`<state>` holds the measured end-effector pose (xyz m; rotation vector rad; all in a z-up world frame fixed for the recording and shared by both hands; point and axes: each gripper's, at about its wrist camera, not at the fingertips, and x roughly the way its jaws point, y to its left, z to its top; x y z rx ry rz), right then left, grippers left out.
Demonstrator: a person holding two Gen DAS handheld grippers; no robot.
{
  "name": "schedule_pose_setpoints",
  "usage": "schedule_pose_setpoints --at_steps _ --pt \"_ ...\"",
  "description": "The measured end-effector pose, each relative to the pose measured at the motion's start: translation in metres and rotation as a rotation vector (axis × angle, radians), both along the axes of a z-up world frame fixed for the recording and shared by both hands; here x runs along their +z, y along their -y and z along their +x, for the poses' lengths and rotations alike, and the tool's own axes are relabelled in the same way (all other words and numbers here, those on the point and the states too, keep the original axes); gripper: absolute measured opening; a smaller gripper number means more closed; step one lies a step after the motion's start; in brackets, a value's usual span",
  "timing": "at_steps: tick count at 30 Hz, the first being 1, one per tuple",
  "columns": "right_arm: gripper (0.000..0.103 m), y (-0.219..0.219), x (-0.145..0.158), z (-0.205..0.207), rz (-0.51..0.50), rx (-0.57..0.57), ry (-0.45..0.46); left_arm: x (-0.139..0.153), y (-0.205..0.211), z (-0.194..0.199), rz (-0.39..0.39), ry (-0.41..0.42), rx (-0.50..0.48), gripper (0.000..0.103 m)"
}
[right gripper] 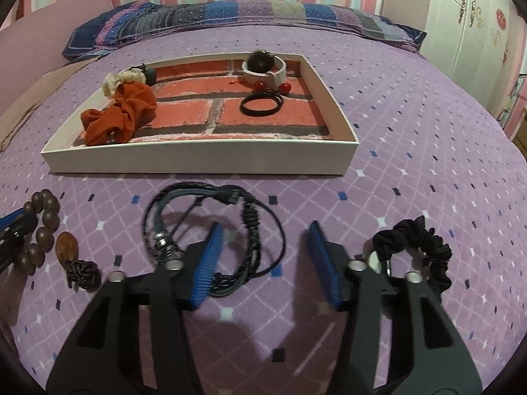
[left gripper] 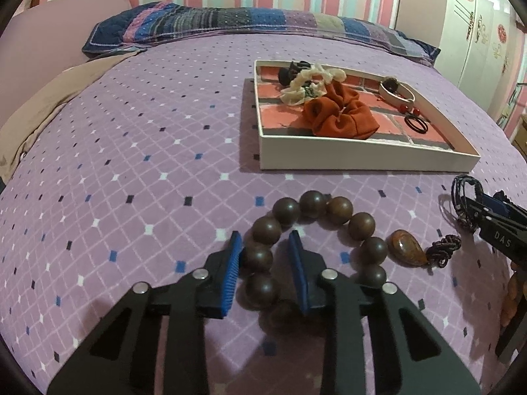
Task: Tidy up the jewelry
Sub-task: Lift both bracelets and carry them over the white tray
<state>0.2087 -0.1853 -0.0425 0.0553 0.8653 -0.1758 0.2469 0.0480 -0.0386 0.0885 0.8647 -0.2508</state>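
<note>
A brown wooden bead bracelet [left gripper: 313, 230] with an amber pendant [left gripper: 406, 247] lies on the purple bedspread. My left gripper [left gripper: 266, 242] is open, its fingers straddling the bracelet's left beads. The bracelet also shows in the right wrist view [right gripper: 42, 227]. My right gripper [right gripper: 266, 233] is open and empty, low over a dark cord bracelet [right gripper: 214, 223]; its left finger lies across the cords. A black scrunchie [right gripper: 418, 247] lies to its right. The white tray [right gripper: 197, 158] holds an orange scrunchie [right gripper: 122, 112], a cream scrunchie [right gripper: 118, 80], a black hair tie [right gripper: 262, 102] and a white bangle [right gripper: 263, 69].
The tray [left gripper: 362, 156] has a brick-pattern floor and low white walls. A patchwork pillow [left gripper: 230, 23] lies at the head of the bed. A white wardrobe [right gripper: 477, 16] stands at the right. A beige cloth [left gripper: 39, 108] lies at the left edge.
</note>
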Motion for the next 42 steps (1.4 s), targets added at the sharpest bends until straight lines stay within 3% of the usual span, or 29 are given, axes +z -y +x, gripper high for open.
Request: schedule_pose_setpoints --at_steps 5,7,18,29,42 --pt "0.015 0.001 0.001 -0.002 0.030 0.023 0.013 0.000 0.001 0.000 -0.003 -0.001 -0.013 0.023" --pt "0.010 0.004 0.002 -0.004 0.051 0.026 0.023 0.000 0.002 -0.001 -0.005 0.001 -0.012 0.022" --pt "0.010 0.010 0.013 -0.019 0.067 0.057 0.067 0.011 0.007 -0.021 -0.006 0.040 -0.009 0.019" --pt "0.010 0.017 0.029 -0.027 0.076 0.079 0.105 0.046 0.015 -0.038 -0.025 0.117 -0.026 0.019" --pt "0.010 0.021 0.051 -0.027 0.079 0.106 0.136 0.080 0.036 -0.041 -0.059 0.152 -0.058 0.019"
